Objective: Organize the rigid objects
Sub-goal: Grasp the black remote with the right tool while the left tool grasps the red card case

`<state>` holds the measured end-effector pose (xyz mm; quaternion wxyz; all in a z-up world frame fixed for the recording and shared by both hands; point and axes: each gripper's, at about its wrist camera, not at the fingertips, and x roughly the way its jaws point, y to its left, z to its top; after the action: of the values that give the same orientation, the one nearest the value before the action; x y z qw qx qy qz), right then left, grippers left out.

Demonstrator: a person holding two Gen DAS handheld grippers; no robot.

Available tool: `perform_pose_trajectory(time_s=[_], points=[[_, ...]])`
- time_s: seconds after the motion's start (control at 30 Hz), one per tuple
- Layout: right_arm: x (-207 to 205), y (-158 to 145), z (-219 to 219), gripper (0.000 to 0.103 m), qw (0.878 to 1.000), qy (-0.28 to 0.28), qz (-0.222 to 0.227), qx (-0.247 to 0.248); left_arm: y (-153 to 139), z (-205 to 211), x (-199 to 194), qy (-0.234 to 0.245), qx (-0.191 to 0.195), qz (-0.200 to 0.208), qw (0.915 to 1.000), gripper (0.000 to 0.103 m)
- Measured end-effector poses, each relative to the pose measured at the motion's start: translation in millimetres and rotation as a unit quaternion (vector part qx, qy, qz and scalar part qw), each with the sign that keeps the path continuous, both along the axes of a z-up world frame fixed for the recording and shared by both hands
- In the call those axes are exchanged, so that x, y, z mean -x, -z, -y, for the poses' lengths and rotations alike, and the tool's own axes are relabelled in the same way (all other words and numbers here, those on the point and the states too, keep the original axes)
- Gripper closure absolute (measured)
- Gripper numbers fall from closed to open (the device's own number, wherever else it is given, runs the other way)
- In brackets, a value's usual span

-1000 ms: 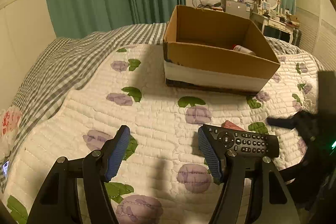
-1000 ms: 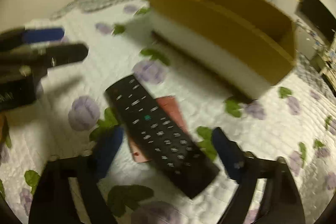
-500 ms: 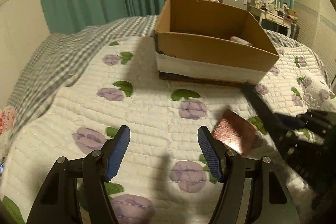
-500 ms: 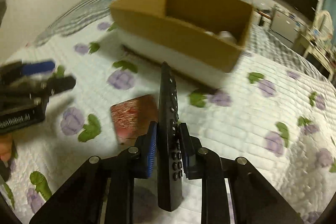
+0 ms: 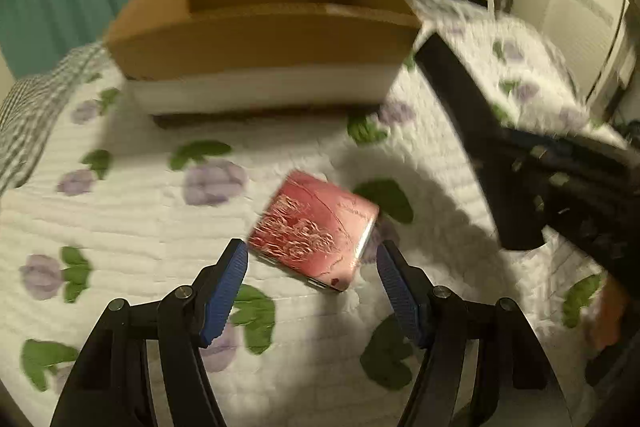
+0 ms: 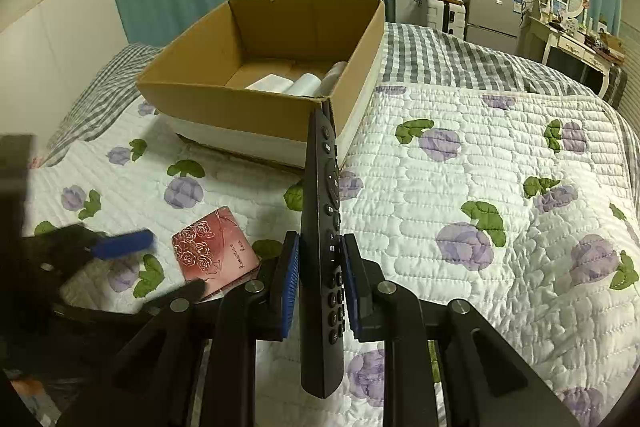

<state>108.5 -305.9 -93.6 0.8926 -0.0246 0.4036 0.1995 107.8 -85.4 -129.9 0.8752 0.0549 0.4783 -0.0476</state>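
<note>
The right gripper (image 6: pixel 319 273) squeezes the black remote (image 6: pixel 322 227), held on edge above the quilt (image 6: pixel 460 155), pointing at the box (image 6: pixel 260 67). The left gripper (image 5: pixel 312 267) is open wide by the red case (image 5: pixel 316 231), which looks blurry.

Your black remote (image 6: pixel 322 255) stands on edge, buttons facing right, pointing at the open cardboard box (image 6: pixel 256 107), which holds white cylinders (image 6: pixel 306 83). The flat red rose-patterned case (image 5: pixel 316 235) lies on the quilt before that box.
</note>
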Motion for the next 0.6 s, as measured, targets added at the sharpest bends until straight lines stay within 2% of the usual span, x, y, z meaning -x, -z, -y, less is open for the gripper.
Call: perform_pose_trajectory(time_s=[0.1, 0.17, 0.47, 0.53, 0.6], points=[[-3.2, 3.1, -2.0, 0.083, 1.0, 0.0, -0.007, -0.001, 19.5, 3.7, -10.0, -0.001, -0.024, -0.022, 0.9995, 0.033], [-5.9, 6.1, -2.5, 0.083, 1.0, 0.002, -0.013, 0.001, 28.5, 3.2, -15.3, 0.0, -0.022, -0.036, 0.9991, 0.032], [-8.7, 14.0, -5.6, 0.083, 1.0, 0.006, -0.024, 0.016, 36.1, 21.3, -38.1, 0.027, -0.08, -0.015, 0.9963, 0.025], [-9.6, 17.6, -7.4, 0.083, 0.999, 0.006, -0.028, 0.025, 37.1, 21.3, -42.1, 0.034, -0.078, -0.011, 0.9963, 0.024], [-10.0, 20.7, -9.3, 0.083, 0.999, 0.005, -0.031, 0.032, 34.8, 15.0, -41.8, 0.031, -0.056, -0.005, 0.9979, 0.024]])
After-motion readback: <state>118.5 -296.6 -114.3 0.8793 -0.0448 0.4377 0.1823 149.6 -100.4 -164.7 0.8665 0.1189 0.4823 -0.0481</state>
